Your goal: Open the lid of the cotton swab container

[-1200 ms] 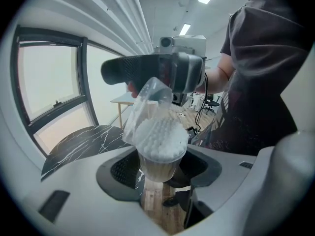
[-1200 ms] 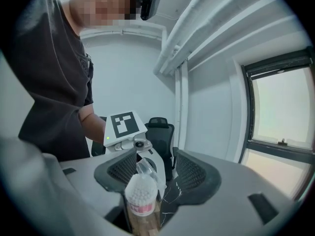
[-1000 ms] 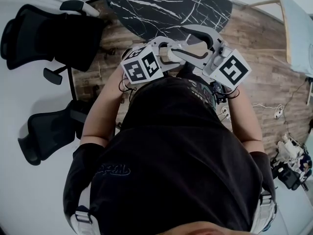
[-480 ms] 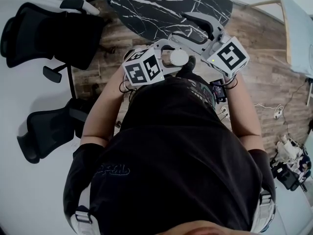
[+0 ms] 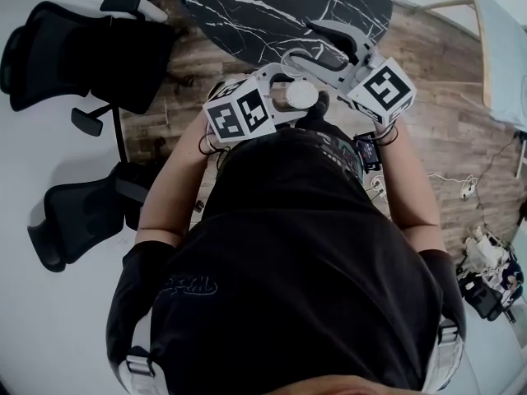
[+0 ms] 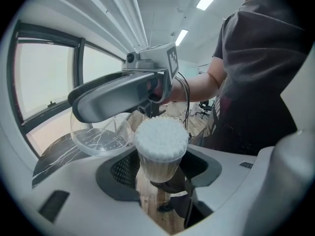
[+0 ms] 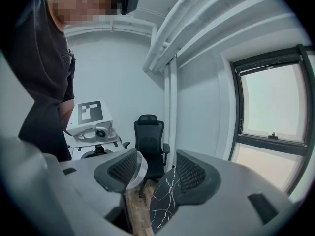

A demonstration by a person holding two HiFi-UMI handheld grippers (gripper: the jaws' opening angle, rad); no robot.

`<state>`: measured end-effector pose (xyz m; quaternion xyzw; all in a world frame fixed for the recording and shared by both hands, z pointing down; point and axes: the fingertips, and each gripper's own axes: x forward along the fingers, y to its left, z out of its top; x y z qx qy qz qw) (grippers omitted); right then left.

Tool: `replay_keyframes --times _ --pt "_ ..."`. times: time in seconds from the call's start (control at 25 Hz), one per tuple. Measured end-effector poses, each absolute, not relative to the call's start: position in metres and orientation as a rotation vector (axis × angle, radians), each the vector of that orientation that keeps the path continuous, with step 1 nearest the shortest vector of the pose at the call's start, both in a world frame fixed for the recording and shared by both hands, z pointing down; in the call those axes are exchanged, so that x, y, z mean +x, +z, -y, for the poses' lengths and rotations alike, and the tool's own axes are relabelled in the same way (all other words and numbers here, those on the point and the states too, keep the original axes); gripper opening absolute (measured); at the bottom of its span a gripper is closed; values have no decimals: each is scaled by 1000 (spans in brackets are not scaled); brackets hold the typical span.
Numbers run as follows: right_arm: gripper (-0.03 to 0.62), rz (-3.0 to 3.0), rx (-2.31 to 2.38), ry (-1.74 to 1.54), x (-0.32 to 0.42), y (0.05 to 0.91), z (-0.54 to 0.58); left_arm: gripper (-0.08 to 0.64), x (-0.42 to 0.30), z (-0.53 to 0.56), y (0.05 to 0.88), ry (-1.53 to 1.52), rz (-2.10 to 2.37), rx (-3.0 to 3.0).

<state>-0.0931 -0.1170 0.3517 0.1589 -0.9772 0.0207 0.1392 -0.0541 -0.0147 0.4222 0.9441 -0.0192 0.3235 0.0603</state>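
Observation:
A clear cotton swab container (image 6: 160, 151), packed with white-tipped swabs, stands upright between the pads of my left gripper (image 6: 160, 170), which is shut on it in the air in front of the person's chest. Its top (image 5: 301, 95) is uncovered. The clear round lid (image 6: 96, 134) is tipped off to the container's left, next to its rim, under one jaw of my right gripper (image 6: 118, 95). In the right gripper view the lid (image 7: 139, 170) rests against the left pad, and the other pad stands apart from it. My right gripper (image 7: 156, 173) is open.
A round black marble table (image 5: 272, 6) stands just beyond the grippers on a wood floor. Two black office chairs (image 5: 74, 56) (image 5: 82, 220) are at the left. Cables and small gear (image 5: 490, 274) lie at the right. A window (image 7: 275, 102) is on the far wall.
The right gripper has drawn away from the container toward the table, taking the lid off its top. The white swab tips, covered a second ago, now show. The left gripper has kept still.

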Motion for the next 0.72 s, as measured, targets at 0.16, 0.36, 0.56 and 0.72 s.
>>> replay_keyframes --times 0.16,0.36,0.56,0.72 --pt "262 2832 459 54 -90 350 116 256 -51 15 424 980 56 2858" --pt "247 2851 479 47 -83 343 114 256 -50 19 419 969 93 2867" --pt "235 2864 502 64 -73 337 112 258 -50 27 417 954 137 2862" --pt "221 2865 522 91 -60 341 114 258 -48 36 417 942 182 2856"
